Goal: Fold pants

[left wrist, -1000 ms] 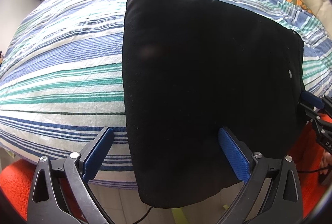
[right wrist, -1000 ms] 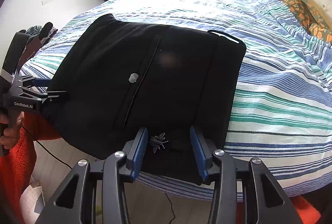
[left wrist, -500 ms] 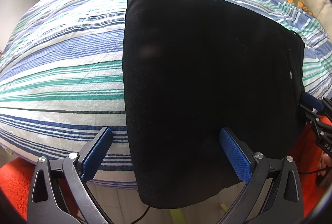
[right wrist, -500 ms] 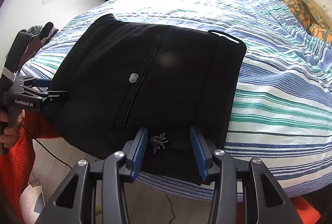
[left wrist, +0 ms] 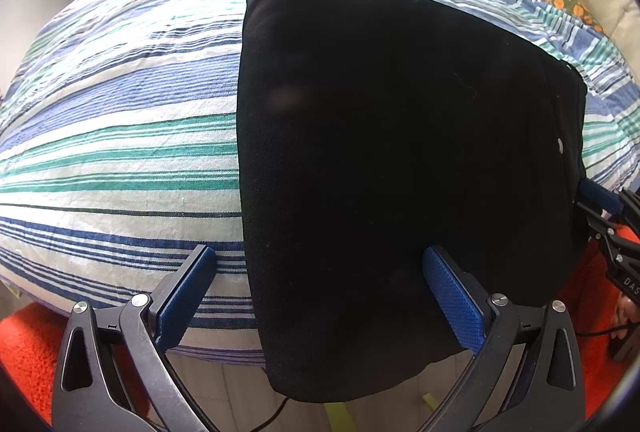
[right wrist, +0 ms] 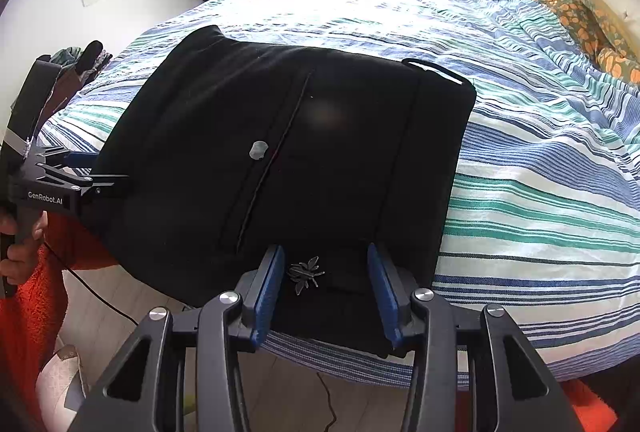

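Here both grippers, left gripper (left wrist: 320, 280) and right gripper (right wrist: 326, 282), tilt down over black pants (right wrist: 280, 160).

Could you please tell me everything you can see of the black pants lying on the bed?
The black pants lie folded into a flat, roughly square bundle on the striped bedsheet, their near edge hanging over the bed's side. The cloth looks soft and matte. A seam, a pale button and a small embroidered motif show. The right gripper straddles the near edge; the left gripper stands wide open at the bundle's other near corner.
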{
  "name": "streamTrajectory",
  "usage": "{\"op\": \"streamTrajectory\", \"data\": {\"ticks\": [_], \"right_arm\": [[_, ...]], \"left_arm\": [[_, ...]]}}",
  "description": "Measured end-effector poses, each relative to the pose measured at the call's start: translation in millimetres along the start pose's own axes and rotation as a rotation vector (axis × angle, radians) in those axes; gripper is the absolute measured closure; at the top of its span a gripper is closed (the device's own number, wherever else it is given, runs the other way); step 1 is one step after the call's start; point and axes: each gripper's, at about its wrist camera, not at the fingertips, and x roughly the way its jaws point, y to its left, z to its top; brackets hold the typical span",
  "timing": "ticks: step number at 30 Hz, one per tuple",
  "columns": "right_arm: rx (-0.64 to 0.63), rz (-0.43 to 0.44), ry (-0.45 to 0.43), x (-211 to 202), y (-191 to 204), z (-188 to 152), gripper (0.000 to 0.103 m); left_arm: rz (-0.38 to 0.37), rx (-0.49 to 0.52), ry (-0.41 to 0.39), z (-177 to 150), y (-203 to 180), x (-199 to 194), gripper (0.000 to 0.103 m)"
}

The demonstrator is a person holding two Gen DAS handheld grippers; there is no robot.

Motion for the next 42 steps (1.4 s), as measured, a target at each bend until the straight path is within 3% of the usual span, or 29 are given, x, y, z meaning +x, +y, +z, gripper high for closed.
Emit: {"op": "streamTrajectory", "data": {"ticks": [3, 6, 8, 9, 12, 15, 19, 21, 22, 23, 24, 25, 26, 27, 29, 34, 42], "right_arm": [[0.043, 0.058, -0.002, -7.3, -6.2, 5.3, 0.053], [0.242, 0.295, -0.089, -34.8, -42.2, 11.9, 0.047], [0.346, 0.31, -0.155, -49.5, -71.8, 10.6, 0.033], [0.38, 0.3, -0.15, -49.5, -85.5, 10.0, 0.031], [0.478, 0.361, -0.019, -21.7, -119.4, 8.4, 0.031], [0.513, 0.447, 0.078, 9.3, -129.3, 8.5, 0.031], [0.538, 0.504, 0.18, 46.0, -127.2, 14.7, 0.029], [0.575, 0.544, 0.213, 57.3, -128.3, 15.2, 0.03], [0.577, 0.555, 0.226, 59.0, -128.2, 17.3, 0.037], [0.56, 0.573, 0.239, 59.1, -125.1, 21.1, 0.052], [0.52, 0.552, 0.244, 55.8, -120.1, 25.4, 0.053], [0.459, 0.525, 0.24, 49.5, -112.4, 30.8, 0.059], [0.399, 0.5, 0.232, 42.2, -103.8, 36.6, 0.063], [0.36, 0.485, 0.22, 34.6, -98.0, 42.9, 0.065], [0.32, 0.492, 0.179, 18.5, -88.5, 53.9, 0.071], [0.258, 0.526, 0.076, -10.8, -67.4, 99.4, 0.072], [0.2, 0.488, -0.114, -4.3, -47.1, 235.2, 0.072]], "left_arm": [[-0.02, -0.009, 0.014, 4.2, 5.0, -2.3, 0.001], [-0.09, -0.077, -0.007, 11.1, 26.4, -18.0, 0.002], [-0.168, -0.153, -0.031, 13.0, 48.6, -25.5, 0.002], [-0.207, -0.185, -0.024, 13.6, 57.5, -24.7, 0.002], [-0.329, -0.262, 0.015, 13.9, 73.7, -14.4, 0.002], [-0.384, -0.245, 0.041, 18.7, 66.1, -2.5, 0.002], [-0.345, -0.133, 0.063, 32.2, 39.6, 7.0, 0.002], [-0.284, -0.087, 0.079, 28.1, 25.3, 5.3, 0.004], [-0.231, -0.065, 0.086, 29.0, 20.3, 4.6, 0.014], [-0.175, -0.043, 0.084, 28.0, 15.5, 1.2, 0.03], [-0.156, -0.039, 0.078, 30.0, 15.0, -4.8, 0.041], [-0.148, -0.041, 0.065, 30.8, 14.9, -13.1, 0.064], [-0.143, -0.041, 0.054, 33.1, 14.2, -22.2, 0.077], [-0.15, -0.037, 0.046, 36.0, 13.5, -31.6, 0.081], [-0.177, -0.032, 0.016, 42.8, 13.5, -50.0, 0.084], [-0.242, -0.035, -0.097, 84.6, 18.9, -95.8, 0.084], [-0.145, -0.061, -0.322, 204.3, 67.9, -128.1, 0.084]]}}
